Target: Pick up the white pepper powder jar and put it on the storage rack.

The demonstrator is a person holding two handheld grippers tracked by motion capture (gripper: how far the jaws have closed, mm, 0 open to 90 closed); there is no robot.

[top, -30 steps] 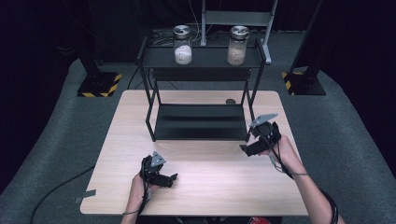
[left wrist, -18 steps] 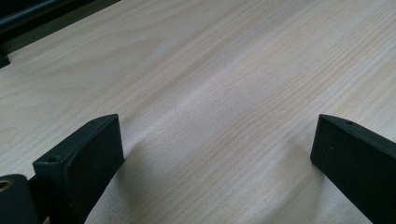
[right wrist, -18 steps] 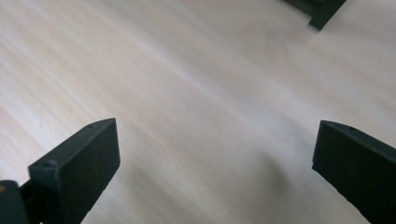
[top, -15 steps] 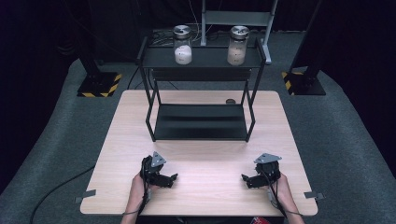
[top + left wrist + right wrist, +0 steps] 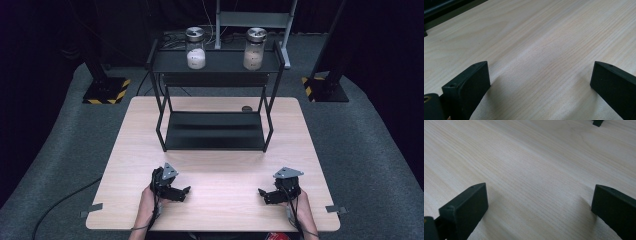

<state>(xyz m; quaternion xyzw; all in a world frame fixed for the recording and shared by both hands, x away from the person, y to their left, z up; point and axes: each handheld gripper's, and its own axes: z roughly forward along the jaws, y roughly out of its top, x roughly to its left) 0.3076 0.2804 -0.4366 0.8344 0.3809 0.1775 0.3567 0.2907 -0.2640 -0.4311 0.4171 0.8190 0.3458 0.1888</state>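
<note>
Both jars, the left jar (image 5: 195, 48) and right jar (image 5: 254, 48), stand on the rack's top shelf (image 5: 220, 62); the left hand-held gripper (image 5: 184, 192) and right hand-held gripper (image 5: 262, 194) rest spread and empty on the counter (image 5: 220, 172), suggesting placement is complete.

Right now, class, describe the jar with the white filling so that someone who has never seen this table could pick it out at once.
Find the black metal rack standing at the far side of the wooden table. Two lidded glass jars stand on its top shelf. The left jar is the one: its filling is bright white, while the right jar holds something beige.
</note>
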